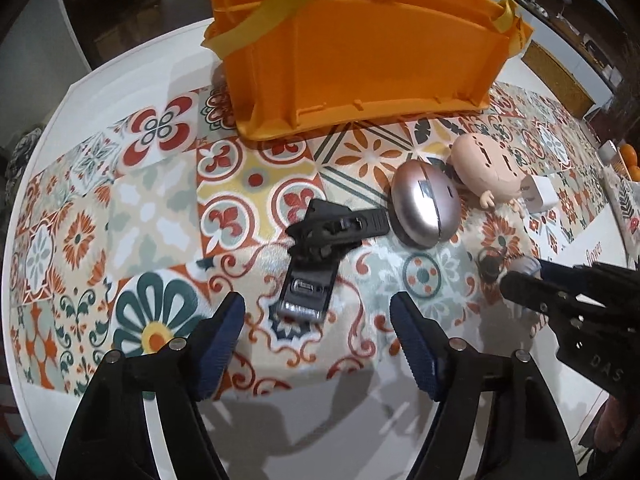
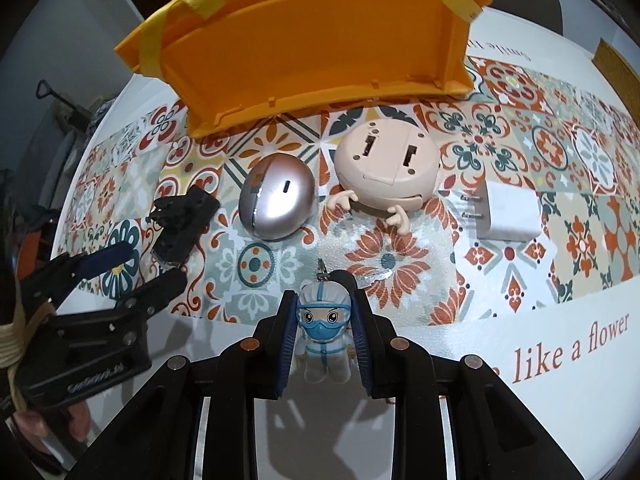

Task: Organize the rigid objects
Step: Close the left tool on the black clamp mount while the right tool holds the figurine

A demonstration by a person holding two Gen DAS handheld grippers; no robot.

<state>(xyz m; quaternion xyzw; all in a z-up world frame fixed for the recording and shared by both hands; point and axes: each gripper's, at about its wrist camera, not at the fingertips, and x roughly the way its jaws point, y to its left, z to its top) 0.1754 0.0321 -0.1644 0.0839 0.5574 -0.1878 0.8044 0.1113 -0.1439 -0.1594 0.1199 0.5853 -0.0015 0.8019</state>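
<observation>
My right gripper (image 2: 322, 330) is clamped on a small figurine (image 2: 323, 334): white suit, blue goggles and mask, facing my camera, a pad pressed to each side of it. A metal keyring loop sticks out past its head, just beyond my fingertips.

My left gripper (image 1: 318, 316) stands partly open, nothing between the pads. A black clip (image 1: 320, 252) lies on the cloth just ahead of the gap, its clear end nearest me, untouched. In the right view the same clip (image 2: 182, 226) sits ahead and left of my right gripper, with the left gripper (image 2: 132, 268) just this side of it.

Ahead of the right gripper, well apart from it:
- pink metallic egg-shaped case (image 2: 278, 200), slightly left; from the left gripper it is ahead and right (image 1: 426, 210), just beside the clip.
- beige round doll head (image 2: 386, 164), flat slotted side up, two little hands at its near edge, straight ahead, just right of the egg.
- white plug (image 2: 506, 212), prongs pointing toward the head, farther right.

Beyond all these, an orange crate (image 2: 320, 56) with yellow straps stands at the far side of the patterned cloth (image 2: 560, 240).

In the left view, my right gripper (image 1: 560, 300) comes in from the right edge, near the cloth.
</observation>
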